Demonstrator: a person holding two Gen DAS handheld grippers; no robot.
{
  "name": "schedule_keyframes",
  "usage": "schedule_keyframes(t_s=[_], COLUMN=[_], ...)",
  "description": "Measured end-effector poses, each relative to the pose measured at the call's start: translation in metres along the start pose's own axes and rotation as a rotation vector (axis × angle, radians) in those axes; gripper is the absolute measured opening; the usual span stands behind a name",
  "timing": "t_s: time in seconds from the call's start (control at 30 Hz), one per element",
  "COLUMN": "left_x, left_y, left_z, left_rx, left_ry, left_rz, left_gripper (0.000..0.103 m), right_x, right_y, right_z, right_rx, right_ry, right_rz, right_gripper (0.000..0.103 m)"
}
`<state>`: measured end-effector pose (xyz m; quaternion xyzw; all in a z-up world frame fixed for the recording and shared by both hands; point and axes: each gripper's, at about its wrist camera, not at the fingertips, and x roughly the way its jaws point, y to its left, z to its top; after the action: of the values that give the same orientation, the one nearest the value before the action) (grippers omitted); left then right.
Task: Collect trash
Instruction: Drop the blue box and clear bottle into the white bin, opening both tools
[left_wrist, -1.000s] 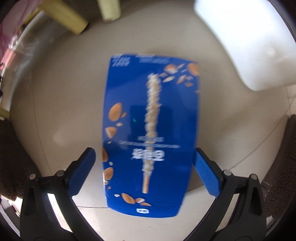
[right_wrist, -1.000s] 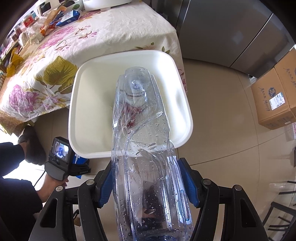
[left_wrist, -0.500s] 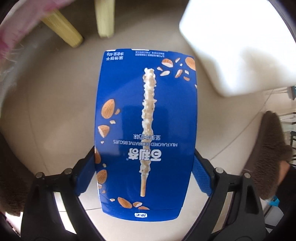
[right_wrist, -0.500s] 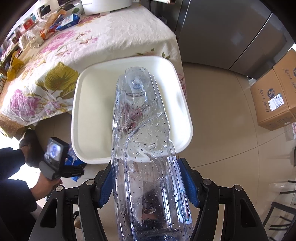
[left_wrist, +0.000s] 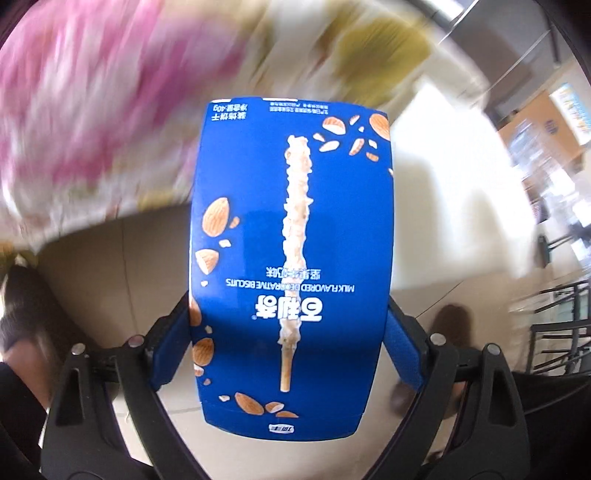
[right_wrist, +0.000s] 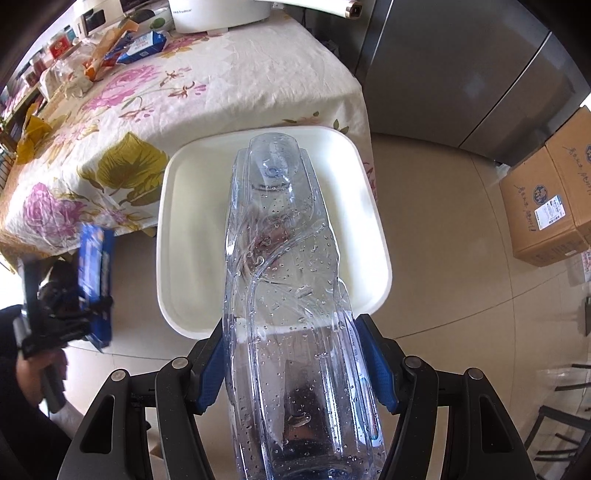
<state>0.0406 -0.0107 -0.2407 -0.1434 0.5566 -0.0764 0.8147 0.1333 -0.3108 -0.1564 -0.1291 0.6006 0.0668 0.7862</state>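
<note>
The left gripper (left_wrist: 288, 343) stands spread wide, with its two blue pads pressed against the long edges of one blue biscuit box (left_wrist: 291, 236). The box lies flat between the fingers and reaches well ahead of them, its printed face turned to the camera with the lettering upside down: a coated biscuit stick and scattered almonds. Beyond the box the background is smeared by motion; pink and olive flower patches of a tablecloth (left_wrist: 110, 110) fill the far left, and a pale white shape lies ahead to the right. Beige floor tiles (left_wrist: 110, 258) show beneath the fingers.

The right gripper (right_wrist: 299, 365) is about half spread and pinches one clear plastic bottle (right_wrist: 288, 280), crushed and dotted with droplets. The blue pads (right_wrist: 212, 373) bear on the bottle's two sides near its base; the neck end points away from the gripper and hangs over one white square bin (right_wrist: 177, 221), whose open mouth lies directly ahead and below. The bin stands on the floor against the edge of one table draped in the floral cloth (right_wrist: 155, 96), up and to the left of the gripper. Packets and small containers crowd the table's far end; their count cannot be told.

To the far left in the right wrist view, the person's hand (right_wrist: 40, 369) grips the other gripper, which carries the blue box edge-on, just beside the bin's left wall. To the right stand two stacked cardboard boxes (right_wrist: 546, 206), and farther ahead one grey refrigerator (right_wrist: 461, 74).
</note>
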Motion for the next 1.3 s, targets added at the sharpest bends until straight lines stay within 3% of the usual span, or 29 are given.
schedule_keyframes(t_s=[0.13,0.27,0.53,0.7,0.9,1.17,1.3], left_x=[-0.036,-0.052,-0.023,-0.002,0.023,0.019,0.015], left_y=[-0.036,-0.073,-0.119,-0.133,-0.148,-0.179,-0.184], left_z=[0.024,0.056,0.118,0.118,0.130,0.136,0.138], left_rx=[0.057,0.154,0.314,0.349,0.313,0.407,0.430], left_ry=[-0.078,-0.089,0.084,0.196,0.241,0.174,0.141], left_rz=[-0.086,-0.151,-0.175,-0.169,-0.220,-0.182,-0.156], left_gripper=[0.092,0.092,0.092,0.092,0.092,0.093,0.102], right_x=[0.011,0.019,0.026,0.024,0.019,0.022,0.023], right_y=[-0.005,-0.012,-0.022,-0.028,-0.034,-0.045,-0.046], right_z=[0.003,0.009,0.014,0.016,0.017,0.014,0.013], right_rx=[0.022,0.052,0.092,0.118,0.134,0.150,0.146], right_ry=[0.043,0.068,0.085,0.089,0.082,0.108,0.114], right_rz=[-0.012,-0.008,-0.001,-0.008,-0.012,-0.038,-0.038], right_gripper=[0.067,0.067,0.067,0.067,0.067,0.067,0.067])
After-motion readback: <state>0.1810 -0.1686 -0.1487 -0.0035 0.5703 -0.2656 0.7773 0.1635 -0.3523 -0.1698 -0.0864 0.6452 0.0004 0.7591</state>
